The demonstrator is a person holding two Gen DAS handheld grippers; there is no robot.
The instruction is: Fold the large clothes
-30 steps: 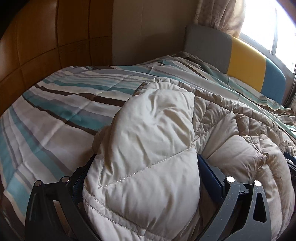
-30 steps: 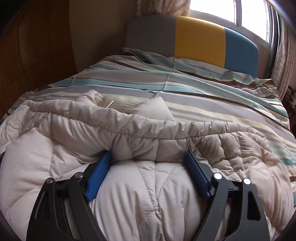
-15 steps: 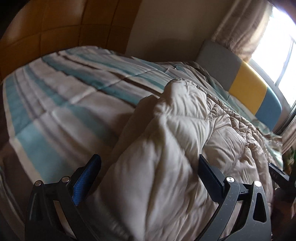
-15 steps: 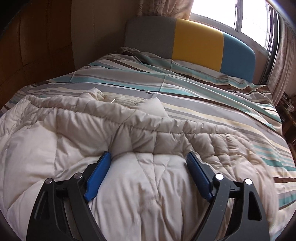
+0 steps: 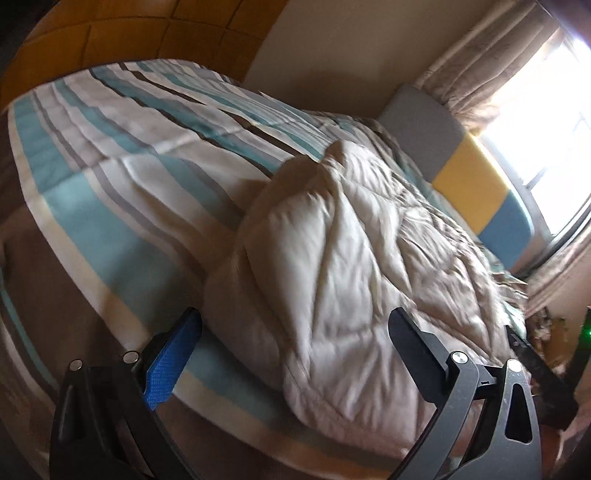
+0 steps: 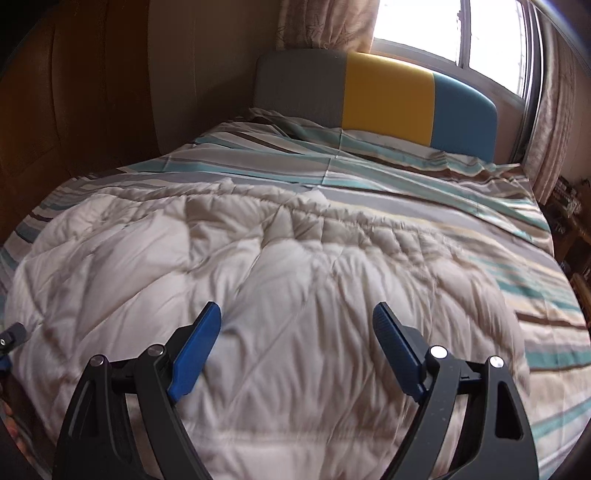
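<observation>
A cream quilted down coat (image 5: 354, 266) lies folded over on the striped bed; it fills the near half of the right wrist view (image 6: 266, 295). My left gripper (image 5: 295, 328) is open and empty, just off the coat's near left end by the bed edge. My right gripper (image 6: 297, 321) is open and empty, hovering just above the coat's near middle. The tip of the left gripper (image 6: 11, 338) shows at the left edge of the right wrist view.
The bed has a striped teal, grey and brown cover (image 6: 424, 184) and a grey, yellow and blue headboard (image 6: 384, 96) under a bright window. A wooden wall panel (image 5: 122, 33) runs along the bed's far side. Cluttered shelves (image 6: 569, 210) stand to the right.
Both grippers have let go of the coat and pulled back. The coat has dropped flat onto the bed. The left gripper has swung back and to the left, off the bed's edge.
</observation>
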